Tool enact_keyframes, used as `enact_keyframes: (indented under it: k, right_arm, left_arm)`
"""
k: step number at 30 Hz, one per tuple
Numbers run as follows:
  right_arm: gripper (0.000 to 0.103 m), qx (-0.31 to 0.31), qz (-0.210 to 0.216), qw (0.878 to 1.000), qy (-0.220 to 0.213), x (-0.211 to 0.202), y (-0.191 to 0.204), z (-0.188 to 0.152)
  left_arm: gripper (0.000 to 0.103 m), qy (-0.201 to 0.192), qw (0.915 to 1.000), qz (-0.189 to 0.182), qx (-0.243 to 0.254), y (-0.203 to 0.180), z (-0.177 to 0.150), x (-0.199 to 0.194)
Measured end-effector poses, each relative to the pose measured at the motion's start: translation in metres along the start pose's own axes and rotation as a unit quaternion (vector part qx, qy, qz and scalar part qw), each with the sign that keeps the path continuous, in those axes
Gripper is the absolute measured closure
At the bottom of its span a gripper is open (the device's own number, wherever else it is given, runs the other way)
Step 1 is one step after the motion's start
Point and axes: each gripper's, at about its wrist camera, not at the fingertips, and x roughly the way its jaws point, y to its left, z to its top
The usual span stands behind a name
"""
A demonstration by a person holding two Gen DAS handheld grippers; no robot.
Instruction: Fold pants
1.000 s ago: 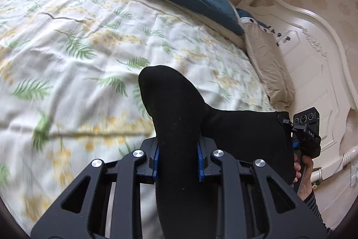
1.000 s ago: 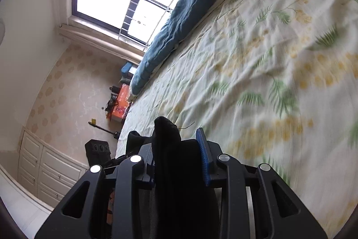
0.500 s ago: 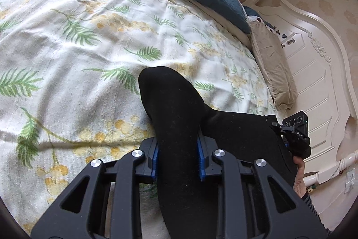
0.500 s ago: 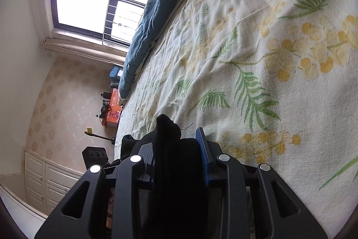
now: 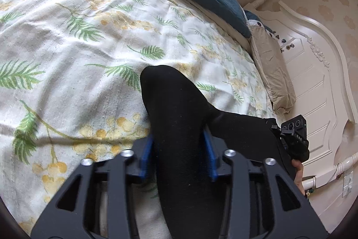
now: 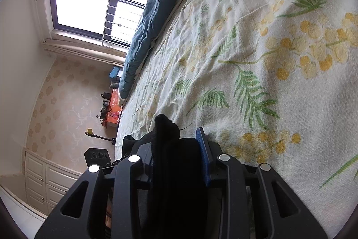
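Both claws grip the black pants (image 5: 179,127) above the floral bedsheet (image 5: 78,41). At lower centre of the left wrist view, the left claw (image 5: 177,149) pinches a thick fold between its blue pads (image 5: 210,158); the fabric stretches to the lower right edge, where the right claw (image 5: 295,138) shows. In the right wrist view that claw is clamped on a bunched fold. A blue duvet (image 6: 154,12) lies along the bed's far edge.
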Motion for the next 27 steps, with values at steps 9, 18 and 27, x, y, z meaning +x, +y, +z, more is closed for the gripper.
enact_keyframes:
  k: [9,18,27]
  right_arm:
    - [0.040,-0.002,-0.013,1.000,-0.004,-0.036,0.015,-0.024]
    - [0.031,0.025,0.000,0.999,-0.021,-0.091,0.010,-0.091]
    - [0.027,0.018,-0.002,1.000,-0.012,-0.081,0.023,-0.119]
  left_arm:
    - [0.034,-0.008,0.9999,-0.006,-0.008,-0.010,-0.022,-0.027]
    - [0.028,-0.002,0.9957,-0.055,-0.074,-0.005,-0.089,-0.071]
    - [0.024,0.005,0.9937,-0.077,-0.081,-0.019,-0.127,-0.074]
